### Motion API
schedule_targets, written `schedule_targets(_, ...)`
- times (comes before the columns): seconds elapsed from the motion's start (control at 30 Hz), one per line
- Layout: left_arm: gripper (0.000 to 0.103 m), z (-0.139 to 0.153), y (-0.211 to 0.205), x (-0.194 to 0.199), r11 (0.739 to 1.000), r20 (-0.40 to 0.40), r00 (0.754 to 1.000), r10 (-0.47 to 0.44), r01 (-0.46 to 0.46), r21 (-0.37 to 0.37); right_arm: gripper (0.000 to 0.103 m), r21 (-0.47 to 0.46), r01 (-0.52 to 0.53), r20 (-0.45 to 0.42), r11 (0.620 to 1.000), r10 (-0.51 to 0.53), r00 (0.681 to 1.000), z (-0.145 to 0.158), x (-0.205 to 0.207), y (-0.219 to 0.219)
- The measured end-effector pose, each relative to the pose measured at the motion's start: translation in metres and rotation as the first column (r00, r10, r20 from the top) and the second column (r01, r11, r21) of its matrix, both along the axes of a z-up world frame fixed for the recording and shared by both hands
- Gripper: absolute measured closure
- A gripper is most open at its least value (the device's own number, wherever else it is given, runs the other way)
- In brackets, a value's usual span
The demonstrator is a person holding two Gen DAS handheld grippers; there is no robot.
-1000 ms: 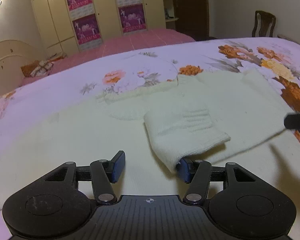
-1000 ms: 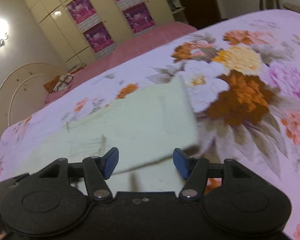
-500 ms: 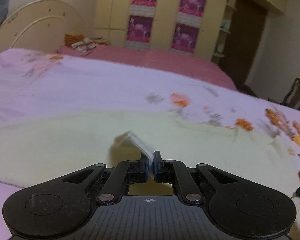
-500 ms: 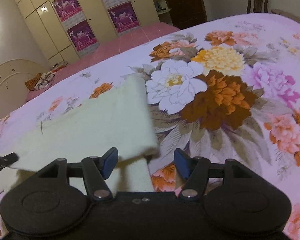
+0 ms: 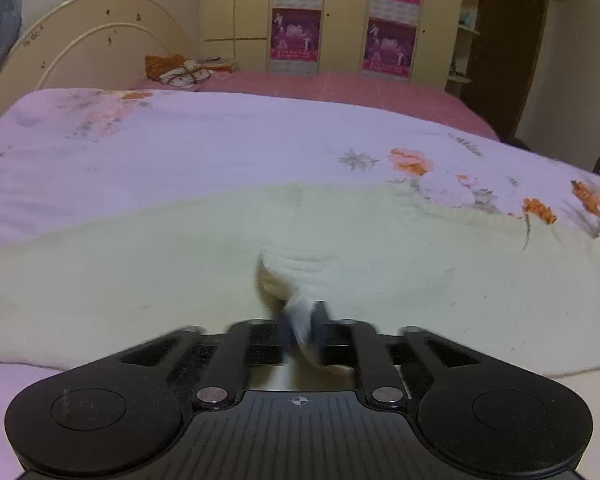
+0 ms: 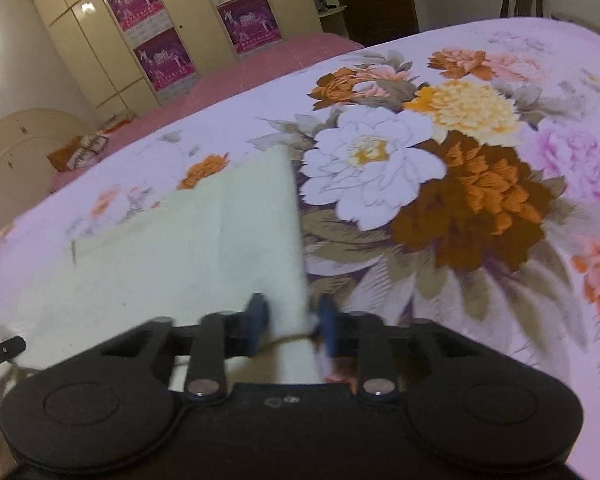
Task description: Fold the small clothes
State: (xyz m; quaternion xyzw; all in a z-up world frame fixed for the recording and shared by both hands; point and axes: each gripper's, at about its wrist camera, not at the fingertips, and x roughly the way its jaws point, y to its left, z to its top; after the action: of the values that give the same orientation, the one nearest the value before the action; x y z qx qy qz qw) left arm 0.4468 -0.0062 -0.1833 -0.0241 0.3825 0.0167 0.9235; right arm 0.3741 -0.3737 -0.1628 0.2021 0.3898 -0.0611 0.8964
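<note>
L gripper is pinched tight on a bunched fold of the cream knit garment; the pads are blurred, but cloth pokes out between and below them. From the pinch the fabric rises in a small ridge toward 12 o'clock, then flattens into the main body, which spreads wide from 9 to 3 o'clock across the floral bedspread.

R gripper sits at the garment's right-hand edge, jaws at a narrow-to-medium gap w/ the cloth edge running down between them. Blur is heavy there, so I can't tell whether the pads actually touch the fabric. Garment fills the 9–12 o'clock part of that view, its straight edge running up toward 12; the big printed flowers on the bedspread lie at 1–3 o'clock, beside it.

At 9 o'clock in the R view a black fingertip, prob. the L gripper, shows at the frame edge over the cloth.

Background: headboard at 10 o'clock, wardrobe w/ purple posters at 12.
</note>
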Motion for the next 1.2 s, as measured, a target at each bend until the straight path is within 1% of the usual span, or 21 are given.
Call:
schedule_targets(0.07,0.035,0.009,0.008,-0.008,0.999,0.009,0.999,0.037,-0.037,0.016,0.083,-0.016,-0.005,-0.01,1.0,0.005,1.0,0.002,-0.003,-0.001)
schedule_targets(0.1,0.035,0.017,0.013,-0.016,0.998,0.04,0.997,0.058,-0.058,0.007,0.081,-0.031,-0.006,-0.008,0.999,0.005,1.0,0.005,-0.003,0.0)
schedule_targets(0.13,0.034,0.024,0.017,-0.024,0.998,0.068,0.996,0.062,-0.062,-0.006,0.074,-0.047,0.003,0.012,0.999,-0.003,1.0,0.011,-0.005,0.001)
schedule_targets(0.2,0.034,0.033,0.015,-0.027,1.0,0.076,0.997,0.029,-0.028,-0.004,0.073,-0.075,-0.007,0.075,0.997,0.012,0.997,0.023,-0.006,0.005)
schedule_targets(0.27,0.034,0.034,0.006,-0.019,1.0,0.073,0.997,-0.014,0.014,-0.003,0.07,-0.101,-0.047,0.102,0.994,0.058,0.993,0.029,0.003,0.012)
schedule_targets(0.33,0.034,0.03,-0.003,-0.006,0.999,0.052,0.998,-0.037,0.038,-0.026,0.071,-0.098,-0.095,0.09,0.991,0.104,0.991,0.028,0.02,0.021)
schedule_targets(0.37,0.034,0.024,-0.008,0.003,0.998,0.026,0.999,-0.043,0.044,-0.039,0.07,-0.105,-0.113,0.084,0.988,0.122,0.989,0.026,0.026,0.026)
schedule_targets(0.47,0.033,-0.002,-0.013,0.024,0.999,-0.074,0.996,-0.041,0.039,-0.031,0.065,-0.151,-0.127,0.046,0.98,0.135,0.99,0.015,0.042,0.036)
schedule_targets(0.5,0.028,-0.004,-0.014,0.024,0.999,-0.059,0.998,-0.036,0.036,-0.007,0.065,-0.168,-0.126,0.011,0.978,0.13,0.992,0.008,0.045,0.036)
schedule_targets(0.53,0.028,-0.003,-0.012,0.024,0.999,-0.067,0.997,-0.04,0.04,-0.004,0.065,-0.184,-0.134,-0.002,0.974,0.136,0.991,0.004,0.046,0.035)
schedule_targets(0.57,0.028,0.001,-0.008,0.024,0.999,-0.078,0.996,-0.038,0.037,-0.021,0.066,-0.194,-0.138,-0.003,0.971,0.14,0.99,0.006,0.045,0.035)
schedule_targets(0.6,0.028,0.005,-0.003,0.021,0.999,-0.075,0.997,-0.027,0.025,-0.036,0.066,-0.195,-0.135,-0.015,0.971,0.135,0.991,0.009,0.043,0.035)
schedule_targets(0.67,0.028,0.013,0.008,0.01,0.999,-0.067,0.998,-0.005,0.001,-0.05,0.061,-0.154,-0.131,0.025,0.979,0.137,0.99,0.022,0.037,0.037)
schedule_targets(0.73,0.028,0.016,0.023,0.001,0.998,-0.089,0.996,0.025,-0.029,-0.047,0.055,-0.115,-0.151,0.049,0.982,0.157,0.986,0.031,0.032,0.046)
schedule_targets(0.8,0.027,0.016,0.043,-0.008,0.997,-0.115,0.991,0.066,-0.071,-0.036,0.054,-0.071,-0.187,0.062,0.98,0.192,0.979,0.036,0.03,0.06)
schedule_targets(0.87,0.027,0.013,0.065,-0.019,0.992,-0.134,0.984,0.116,-0.121,-0.037,0.054,-0.054,-0.232,0.07,0.971,0.235,0.969,0.039,0.031,0.079)
schedule_targets(0.93,0.027,0.013,0.093,-0.032,0.979,-0.139,0.975,0.176,-0.188,-0.074,0.054,-0.041,-0.288,0.077,0.957,0.29,0.954,0.04,0.032,0.106)
schedule_targets(0.97,0.027,0.013,0.109,-0.039,0.968,-0.144,0.966,0.214,-0.229,-0.102,0.054,-0.037,-0.309,0.077,0.95,0.311,0.947,0.041,0.032,0.118)
schedule_targets(1.03,0.027,0.011,0.142,-0.055,0.933,-0.167,0.94,0.298,-0.324,-0.156,0.055,-0.025,-0.365,0.076,0.931,0.366,0.927,0.041,0.033,0.148)
schedule_targets(1.1,0.027,0.008,0.169,-0.07,0.896,-0.182,0.914,0.362,-0.395,-0.204,0.055,-0.009,-0.403,0.076,0.915,0.403,0.912,0.04,0.035,0.172)
schedule_targets(1.2,0.027,0.003,0.206,-0.087,0.846,-0.178,0.88,0.44,-0.473,-0.247,0.054,-0.002,-0.463,0.077,0.886,0.462,0.884,0.039,0.034,0.209)
